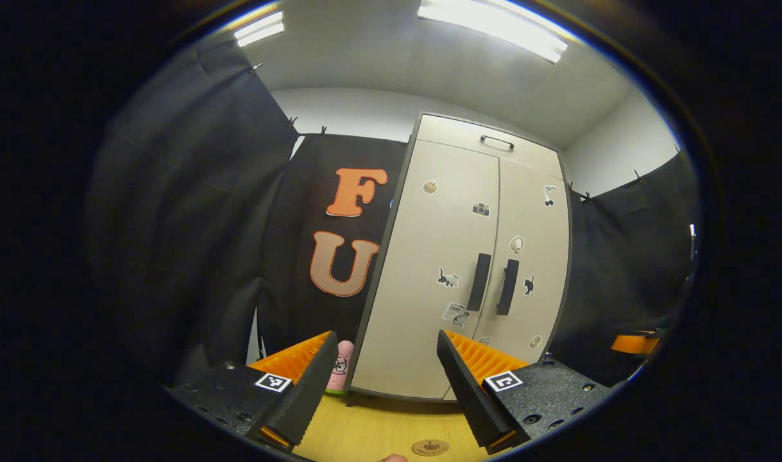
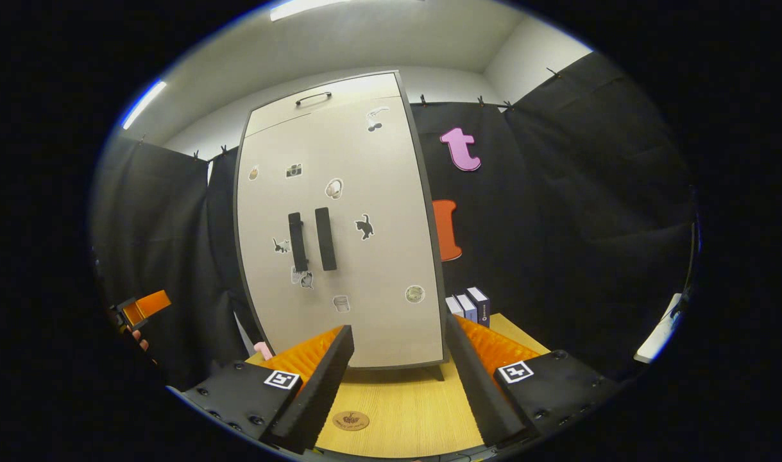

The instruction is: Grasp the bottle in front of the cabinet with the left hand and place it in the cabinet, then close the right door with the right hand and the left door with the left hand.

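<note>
The pale cabinet (image 1: 467,256) stands on the wooden table, both doors flat and closed, with two dark vertical handles (image 1: 493,285) side by side at the middle. Its inside is hidden behind the doors. My left gripper (image 1: 385,335) is open, held a short way back from the cabinet's lower left front with nothing between its fingers. In the right gripper view the same cabinet (image 2: 346,224) faces me. My right gripper (image 2: 398,327) is open and empty, in front of the lower right door. The left gripper (image 2: 144,307) appears far off at the left edge, held by a hand.
A small pink toy (image 1: 343,367) stands on the table just left of the cabinet. Several small boxes (image 2: 471,305) stand upright to the cabinet's right. A round wooden disc (image 2: 351,420) lies on the tabletop (image 2: 423,410) in front. Black cloth walls close in on both sides.
</note>
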{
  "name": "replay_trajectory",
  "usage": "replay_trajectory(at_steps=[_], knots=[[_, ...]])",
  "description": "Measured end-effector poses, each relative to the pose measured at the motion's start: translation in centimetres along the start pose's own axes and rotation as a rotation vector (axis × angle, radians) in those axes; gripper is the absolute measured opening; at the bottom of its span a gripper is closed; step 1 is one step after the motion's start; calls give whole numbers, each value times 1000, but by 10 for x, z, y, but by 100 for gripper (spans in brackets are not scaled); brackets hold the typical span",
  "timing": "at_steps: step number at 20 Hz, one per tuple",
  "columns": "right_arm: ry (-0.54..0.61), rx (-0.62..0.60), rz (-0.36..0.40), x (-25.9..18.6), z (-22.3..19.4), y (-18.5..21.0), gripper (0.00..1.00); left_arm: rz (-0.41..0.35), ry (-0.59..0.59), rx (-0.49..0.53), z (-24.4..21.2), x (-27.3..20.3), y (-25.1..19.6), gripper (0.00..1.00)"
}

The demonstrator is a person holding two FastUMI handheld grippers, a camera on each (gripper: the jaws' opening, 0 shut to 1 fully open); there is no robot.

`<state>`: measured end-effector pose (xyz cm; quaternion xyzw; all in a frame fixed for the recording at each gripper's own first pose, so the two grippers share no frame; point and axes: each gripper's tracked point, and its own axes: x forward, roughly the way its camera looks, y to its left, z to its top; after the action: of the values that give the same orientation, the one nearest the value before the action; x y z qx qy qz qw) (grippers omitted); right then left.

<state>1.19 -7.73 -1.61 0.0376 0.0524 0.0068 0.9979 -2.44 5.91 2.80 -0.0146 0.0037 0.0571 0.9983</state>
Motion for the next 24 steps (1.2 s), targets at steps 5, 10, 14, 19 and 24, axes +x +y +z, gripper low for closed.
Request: replay_trajectory(at_steps=[5,10,14,19,24], knots=[[21,-12,-8,5,-8,-3,96,-9,20,28,-7,6,-4,94],[21,-5,-4,13,-9,-4,96,-25,18,37,-9,12,-11,94],[27,-14,-4,13,-12,-5,96,-32,19,28,-11,12,-15,94],[23,-10,-5,13,-11,-3,96,-35,25,36,-12,13,-15,94],[30,-11,-1,13,-13,-2,96,-36,37,25,-16,12,-16,94]])
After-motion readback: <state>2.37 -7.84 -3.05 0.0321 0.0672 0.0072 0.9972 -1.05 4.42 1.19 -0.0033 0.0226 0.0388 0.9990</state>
